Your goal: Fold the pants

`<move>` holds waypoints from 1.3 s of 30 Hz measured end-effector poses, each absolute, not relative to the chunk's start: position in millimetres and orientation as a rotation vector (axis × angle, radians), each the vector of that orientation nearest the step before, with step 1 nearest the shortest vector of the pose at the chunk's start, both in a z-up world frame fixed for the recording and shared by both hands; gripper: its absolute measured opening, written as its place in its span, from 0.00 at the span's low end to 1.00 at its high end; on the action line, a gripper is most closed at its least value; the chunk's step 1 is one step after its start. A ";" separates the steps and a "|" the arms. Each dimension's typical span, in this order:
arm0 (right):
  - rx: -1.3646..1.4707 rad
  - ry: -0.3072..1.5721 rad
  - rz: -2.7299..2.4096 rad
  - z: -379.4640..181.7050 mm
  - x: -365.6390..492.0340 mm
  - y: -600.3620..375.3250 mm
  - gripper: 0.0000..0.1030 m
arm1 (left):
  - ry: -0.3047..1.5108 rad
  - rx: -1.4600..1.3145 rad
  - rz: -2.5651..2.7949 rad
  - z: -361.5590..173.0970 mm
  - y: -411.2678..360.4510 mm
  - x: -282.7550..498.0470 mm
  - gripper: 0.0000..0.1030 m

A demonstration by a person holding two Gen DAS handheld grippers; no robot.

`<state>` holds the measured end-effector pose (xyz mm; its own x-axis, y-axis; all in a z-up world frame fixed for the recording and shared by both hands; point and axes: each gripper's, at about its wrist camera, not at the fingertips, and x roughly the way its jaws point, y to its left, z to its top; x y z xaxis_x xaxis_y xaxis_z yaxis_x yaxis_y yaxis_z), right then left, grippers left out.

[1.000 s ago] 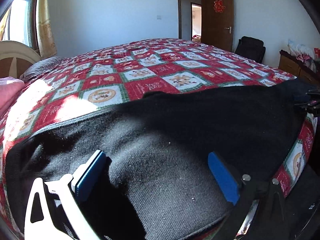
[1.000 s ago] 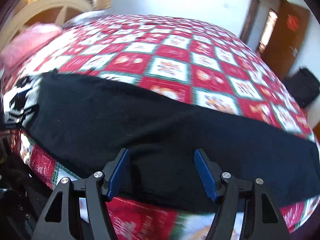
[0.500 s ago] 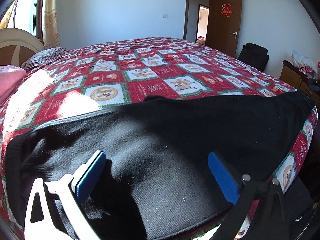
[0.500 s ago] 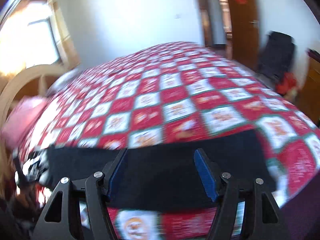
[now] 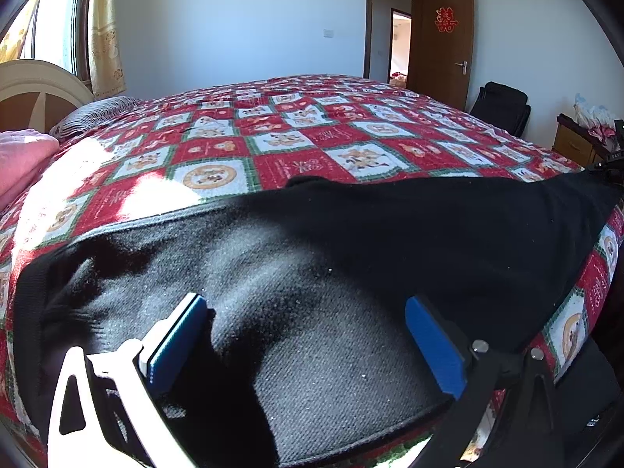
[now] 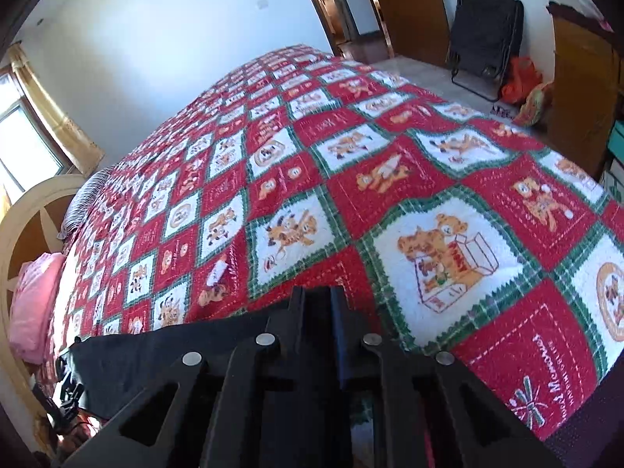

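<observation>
While my left gripper (image 5: 304,335) hangs over the waist end of the black pants (image 5: 351,257), its blue-padded jaws stand wide apart with the dark knit cloth lying between them and untouched by either pad. The pants lie spread flat along the near edge of the bed (image 5: 296,132), across a red, white and green patchwork quilt (image 6: 390,179) with bear pictures, and they stretch from the thick waistband at my left to the far end at my right. My right gripper (image 6: 318,312) is at that far end, its black jaws drawn together; the dark cloth edge meets them, but from this angle I cannot tell whether any of it is pinched between them. In the left view that gripper shows only as a small dark shape at the right rim, touching the tip of the pants. A pink pillow (image 6: 33,304) and a striped one (image 5: 93,113) sit by the cream headboard (image 5: 35,89). Beyond the bed stand a brown door (image 5: 446,43) with a red paper emblem, a black folded chair (image 6: 485,27) and a wooden cabinet (image 6: 581,89); of containers I see only that cabinet, and its contents are hidden, with some bundled things on its top.
</observation>
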<state>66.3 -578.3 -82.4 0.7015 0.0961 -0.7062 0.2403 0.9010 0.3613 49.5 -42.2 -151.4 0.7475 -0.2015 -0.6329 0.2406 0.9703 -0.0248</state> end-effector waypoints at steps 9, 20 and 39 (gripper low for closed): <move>0.426 0.812 -0.150 -99.9 76.9 -588.0 0.05 | 0.672 0.066 -0.235 -152.8 -43.7 47.6 1.00; 0.525 0.799 -0.108 -89.3 22.2 -585.3 0.41 | 0.668 0.041 -0.236 -148.3 -42.2 46.8 1.00; 0.597 0.832 0.038 -104.1 31.4 -589.7 0.30 | 0.668 0.057 -0.227 -152.8 -41.4 47.2 1.00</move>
<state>31.4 -589.7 -104.1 0.6823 0.2590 -0.6836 0.1959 0.8362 0.5122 47.2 -41.4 -152.8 0.7613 -0.1901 -0.6199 0.2265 0.9738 -0.0204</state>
